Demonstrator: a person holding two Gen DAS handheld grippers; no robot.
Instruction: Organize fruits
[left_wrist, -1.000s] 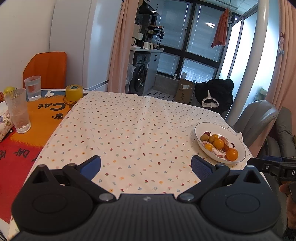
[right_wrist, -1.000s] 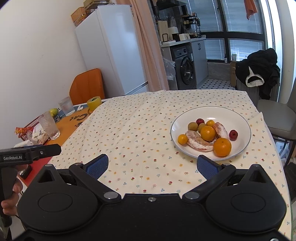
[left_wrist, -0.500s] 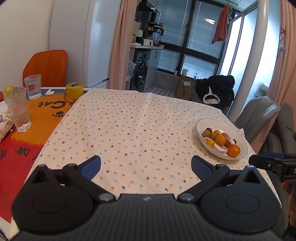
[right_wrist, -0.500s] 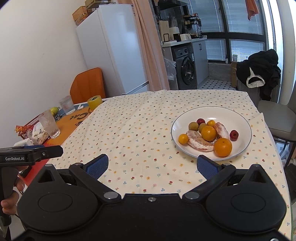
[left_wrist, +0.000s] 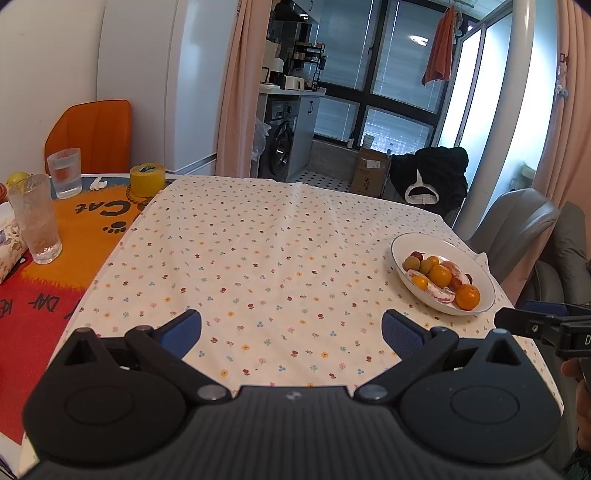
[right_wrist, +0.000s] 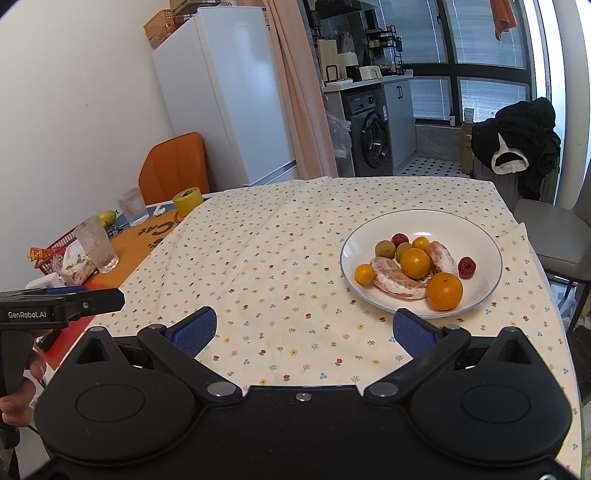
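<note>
Presently, both grippers are held above the near edge of the surface (right_wrist: 258, 258), which is covered with a flower-print cloth (left_wrist: 258, 258). The left gripper (left_wrist: 291, 330) has its blue-padded fingers spread wide with nothing between them; the right gripper (right_wrist: 304, 330) stands likewise, fingers apart and empty. Neither touches any fruit.

A white plate (right_wrist: 480, 236) rests on the cloth toward the right side of the surface, just ahead of the right gripper's right finger. On it lie two large oranges (right_wrist: 444, 291), two smaller orange fruits (right_wrist: 364, 274), two peeled pinkish citrus segments (right_wrist: 395, 282), two greenish-brown round fruits (right_wrist: 385, 249) and two small dark red fruits (right_wrist: 467, 266). The pieces are bunched near the plate's middle, several touching; one red fruit sits slightly apart to the right.

Far to the left, off the cloth, an orange printed mat (left_wrist: 74, 229) carries two drinking glasses (left_wrist: 38, 221), a yellow tape roll (left_wrist: 147, 180) and a yellowish fruit (right_wrist: 107, 218). A red basket (right_wrist: 55, 247) holding packets stands by the nearer glass. A hand (right_wrist: 18, 391) grips the left gripper's handle at the left edge of the right wrist view.
</note>
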